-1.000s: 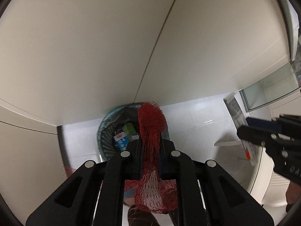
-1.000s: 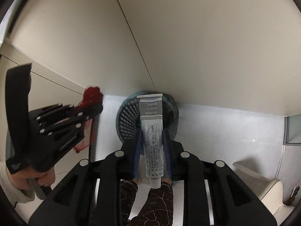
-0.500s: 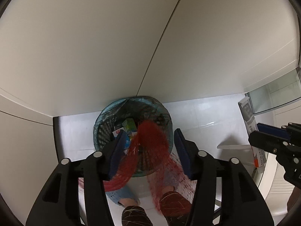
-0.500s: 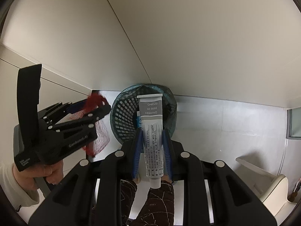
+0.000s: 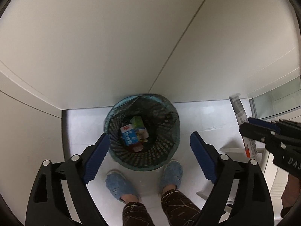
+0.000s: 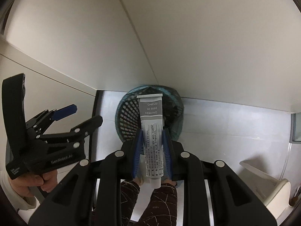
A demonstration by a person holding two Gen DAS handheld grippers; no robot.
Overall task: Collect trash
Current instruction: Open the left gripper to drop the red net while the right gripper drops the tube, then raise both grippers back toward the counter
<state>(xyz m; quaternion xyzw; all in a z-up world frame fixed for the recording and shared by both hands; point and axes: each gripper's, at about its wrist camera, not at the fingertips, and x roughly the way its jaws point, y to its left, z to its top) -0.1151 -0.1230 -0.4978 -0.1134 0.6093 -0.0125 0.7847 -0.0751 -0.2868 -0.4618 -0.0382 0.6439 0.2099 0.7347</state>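
Note:
A round dark mesh trash basket (image 5: 170, 131) with a teal liner stands on the white floor against the wall. It holds a blue-white carton (image 5: 128, 134), a green carton and other scraps. My left gripper (image 5: 149, 143) is open and empty above the basket. My right gripper (image 6: 151, 139) is shut on a grey-white tube (image 6: 152, 131), crimped end forward, held over the basket (image 6: 129, 116). The right gripper with the tube (image 5: 242, 120) also shows at the right of the left wrist view. The left gripper (image 6: 80, 115) shows open in the right wrist view.
The person's feet in blue slippers (image 5: 120, 186) stand just before the basket. A white seat-like fixture (image 6: 263, 180) is at the right. A cabinet panel (image 5: 28, 131) flanks the basket on the left, and a glass panel (image 5: 276, 101) is at the far right.
My left gripper opened and let go of the red mesh net, which dropped out of sight towards the basket. My right gripper still holds the tube and came nearer above the basket.

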